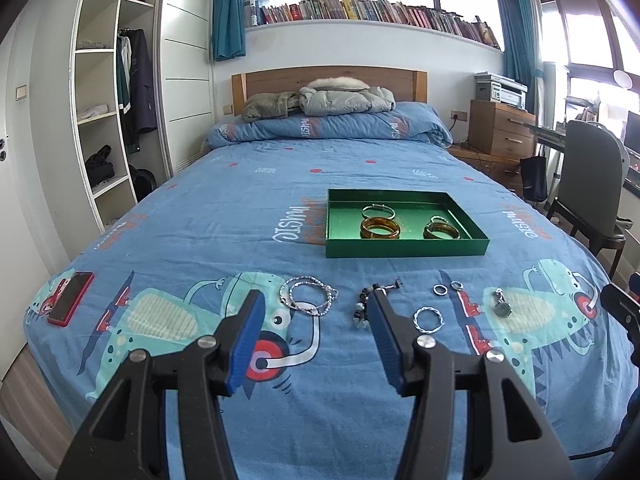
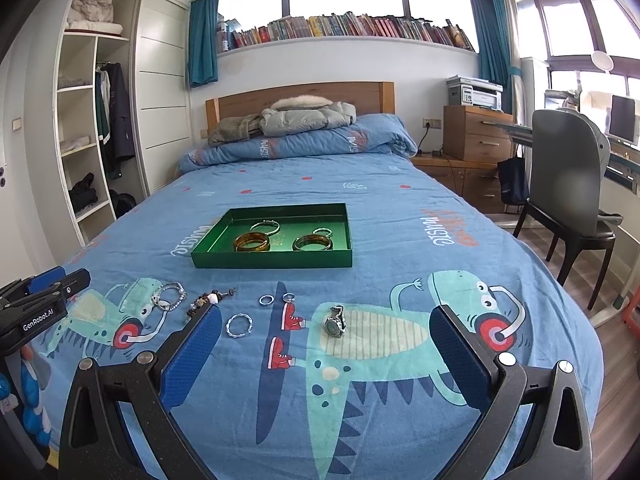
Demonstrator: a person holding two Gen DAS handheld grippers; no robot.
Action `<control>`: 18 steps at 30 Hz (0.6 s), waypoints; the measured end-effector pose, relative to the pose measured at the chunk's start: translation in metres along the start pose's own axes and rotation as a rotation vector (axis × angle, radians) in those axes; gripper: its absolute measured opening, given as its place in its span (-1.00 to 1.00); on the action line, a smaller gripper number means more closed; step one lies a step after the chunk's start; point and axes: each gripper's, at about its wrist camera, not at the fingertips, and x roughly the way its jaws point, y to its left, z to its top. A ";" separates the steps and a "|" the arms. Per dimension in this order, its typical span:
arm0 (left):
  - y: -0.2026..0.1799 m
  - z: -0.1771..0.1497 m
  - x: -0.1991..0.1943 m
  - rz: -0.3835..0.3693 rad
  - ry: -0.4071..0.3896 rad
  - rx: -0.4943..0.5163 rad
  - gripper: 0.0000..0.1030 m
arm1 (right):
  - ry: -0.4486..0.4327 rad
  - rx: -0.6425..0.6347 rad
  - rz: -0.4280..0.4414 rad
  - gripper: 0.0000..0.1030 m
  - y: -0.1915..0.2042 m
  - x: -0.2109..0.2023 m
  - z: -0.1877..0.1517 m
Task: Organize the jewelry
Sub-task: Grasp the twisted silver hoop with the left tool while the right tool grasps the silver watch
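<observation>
A green tray (image 1: pixel 404 247) (image 2: pixel 272 260) lies mid-bed with an amber bangle (image 1: pixel 380 229) (image 2: pixel 252 242), a dark bangle (image 1: pixel 441 231) (image 2: pixel 312 243) and a thin silver bangle (image 1: pixel 378 211) (image 2: pixel 265 227) inside. Nearer me on the blue cover lie a silver beaded chain (image 1: pixel 308 300) (image 2: pixel 169 296), a dark bead bracelet (image 1: pixel 365 304) (image 2: pixel 208 300), a twisted silver bangle (image 1: pixel 429 319) (image 2: pixel 239 325), two small rings (image 1: pixel 440 290) (image 2: pixel 266 299) and a watch (image 1: pixel 502 304) (image 2: pixel 335 322). My left gripper (image 1: pixel 316 320) is open above the cover, empty. My right gripper (image 2: pixel 324 340) is open, empty, with the watch lying beyond its fingertips.
A red phone (image 1: pixel 71 298) lies at the bed's near left corner. A grey chair (image 2: pixel 568 200) and wooden drawers (image 2: pixel 476 136) stand right of the bed. Folded duvet and jackets (image 1: pixel 344 100) sit at the headboard. The left gripper's body (image 2: pixel 36 308) shows at the right wrist view's left edge.
</observation>
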 end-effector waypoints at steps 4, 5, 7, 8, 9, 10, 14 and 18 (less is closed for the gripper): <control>-0.008 -0.008 0.019 -0.056 0.060 0.006 -0.01 | 0.034 0.019 0.012 0.92 -0.008 0.016 -0.006; -0.012 -0.011 0.025 -0.069 0.075 0.014 -0.01 | 0.050 0.027 0.015 0.86 -0.011 0.022 -0.008; -0.020 -0.015 0.038 -0.092 0.103 0.032 -0.01 | 0.080 0.041 0.019 0.75 -0.016 0.035 -0.013; -0.025 -0.016 0.045 -0.106 0.118 0.036 -0.01 | 0.099 0.048 0.023 0.69 -0.019 0.043 -0.015; -0.029 -0.017 0.053 -0.121 0.132 0.040 -0.01 | 0.115 0.055 0.027 0.66 -0.021 0.050 -0.017; -0.034 -0.018 0.061 -0.136 0.147 0.044 -0.01 | 0.130 0.062 0.030 0.61 -0.024 0.057 -0.019; -0.052 -0.020 0.096 -0.196 0.205 0.049 -0.02 | 0.187 0.080 0.045 0.35 -0.032 0.089 -0.026; -0.071 -0.022 0.126 -0.228 0.241 0.066 -0.02 | 0.232 0.093 0.066 0.28 -0.035 0.125 -0.029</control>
